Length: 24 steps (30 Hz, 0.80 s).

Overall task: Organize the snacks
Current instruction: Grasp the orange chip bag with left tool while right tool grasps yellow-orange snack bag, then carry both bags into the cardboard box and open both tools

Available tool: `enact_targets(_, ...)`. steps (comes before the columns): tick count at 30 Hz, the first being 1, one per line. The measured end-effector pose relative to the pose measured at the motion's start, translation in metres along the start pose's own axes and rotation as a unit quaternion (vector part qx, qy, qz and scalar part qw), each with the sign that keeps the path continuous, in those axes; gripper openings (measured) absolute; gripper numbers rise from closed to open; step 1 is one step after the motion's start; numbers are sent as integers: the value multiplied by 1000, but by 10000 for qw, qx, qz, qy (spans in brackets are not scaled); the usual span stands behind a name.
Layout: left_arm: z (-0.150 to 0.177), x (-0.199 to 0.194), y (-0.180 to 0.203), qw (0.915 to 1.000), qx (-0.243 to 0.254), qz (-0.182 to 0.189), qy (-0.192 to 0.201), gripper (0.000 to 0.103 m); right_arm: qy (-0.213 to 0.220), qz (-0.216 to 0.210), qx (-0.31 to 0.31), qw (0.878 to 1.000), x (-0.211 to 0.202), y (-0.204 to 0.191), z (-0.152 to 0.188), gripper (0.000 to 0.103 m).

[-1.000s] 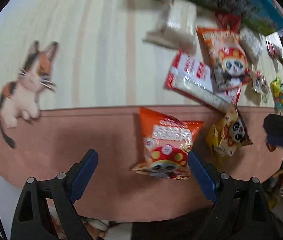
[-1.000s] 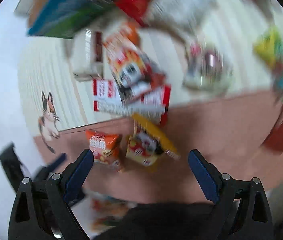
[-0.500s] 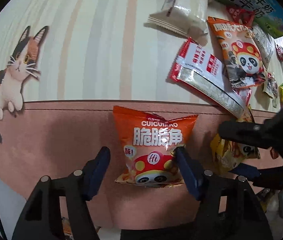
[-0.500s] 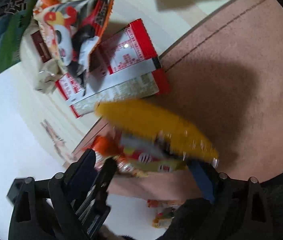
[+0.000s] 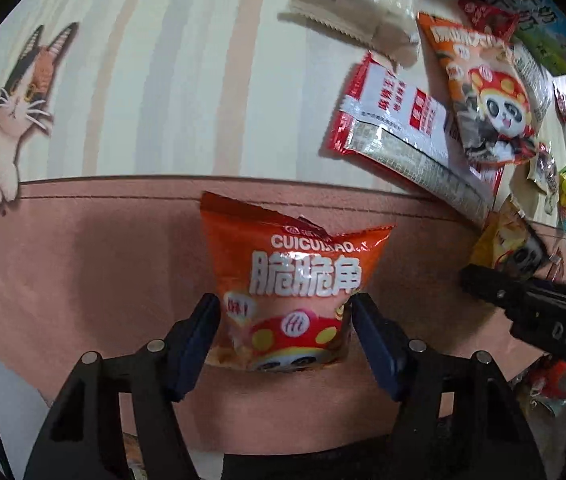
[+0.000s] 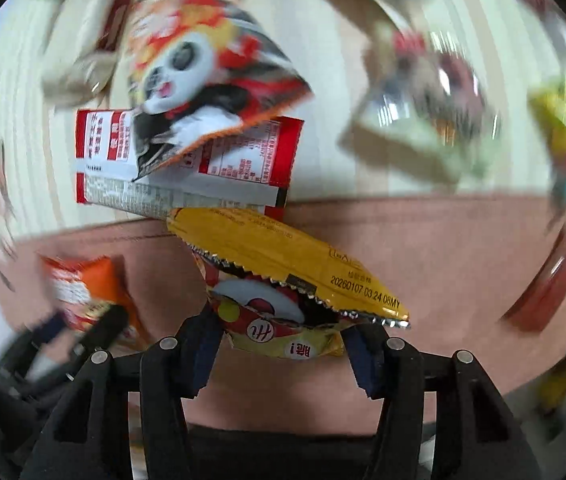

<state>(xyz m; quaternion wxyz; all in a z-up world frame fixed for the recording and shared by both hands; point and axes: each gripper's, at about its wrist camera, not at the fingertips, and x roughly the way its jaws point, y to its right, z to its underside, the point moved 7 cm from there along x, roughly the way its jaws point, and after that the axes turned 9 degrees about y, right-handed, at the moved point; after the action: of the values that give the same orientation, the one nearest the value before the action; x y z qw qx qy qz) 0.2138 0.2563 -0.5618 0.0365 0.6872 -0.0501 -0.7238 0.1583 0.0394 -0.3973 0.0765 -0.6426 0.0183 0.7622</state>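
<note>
Left gripper (image 5: 285, 338): jaws closed in on the lower part of the orange snack bag (image 5: 291, 284), blue pads (image 5: 197, 350) pressing both sides of it. Bag stands upright between the fingers, label facing the camera, over the pink-brown band of the mat (image 5: 83, 280).

Right gripper (image 6: 281, 346): jaws narrowed on the yellow snack bag (image 6: 287, 276), pinching its bottom end. Bag leans away from the tool, serrated seam toward the camera, date print visible on the back. In the left view the same gripper sits off to the right, low, with the yellow bag just ahead of its fingertips.

Surface: soft mat, pink-brown band directly under both tools, cream striped zone (image 5: 155, 80) ahead of it, dividing edge running left to right just beyond the orange bag. Printed calico cat (image 5: 1, 120) far left of the left tool, on that edge.

Ahead and right of the left tool, on the striped zone: red-and-white flat packet (image 5: 399, 128), panda bag (image 5: 483, 92) overlapping its far end, pale wrapped pack (image 5: 367, 8) beyond. A blue-green printed carton (image 5: 539, 12) at the far edge. More small packets further right, too small to identify.

The right view is heavily motion-blurred away from the gripper; room detail is unreadable. A tiled patch shows at the left view's far right edge.
</note>
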Motion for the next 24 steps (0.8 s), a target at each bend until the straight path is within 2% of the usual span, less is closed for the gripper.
enact_targets(2,5,8,11,10000,22,-55,-23,67,46,-163,104,9998,-4,-1,1,71)
enact_targets(4,5,10,10,9999,62,-100,8,67,21,-426,395,9983,-4,0,2,75)
enact_targets(7,6,10,15,9999,50,-110,59,66,92,-488,768,9958,-6,12,0,75)
enact_targets(11,5,1,8,9997,75,-174,171,56,125,-621,1126,9916,-7,18,-3,75)
enact_targets(13,7,-4,6,9994,75,-229,248,54,121,-686,1265,9895,-5,21,-5,75)
enact_targets(15,10,-5,8,9991,77,-279,304,53,149,-735,1402,9873,1,22,-2,73)
enact_targets(16,10,-7,8,9990,89,-294,328,52,183,-761,1457,9862,1,24,-3,64)
enact_targets(18,-1,-13,10,9987,124,-327,374,50,269,-756,1505,9853,-2,31,-2,62)
enact_targets(20,-4,-21,16,9984,169,-340,423,48,363,-729,1475,9857,-9,38,-3,55)
enact_targets(24,-2,-33,20,9978,133,-368,544,47,411,-770,1443,9857,-17,62,2,52)
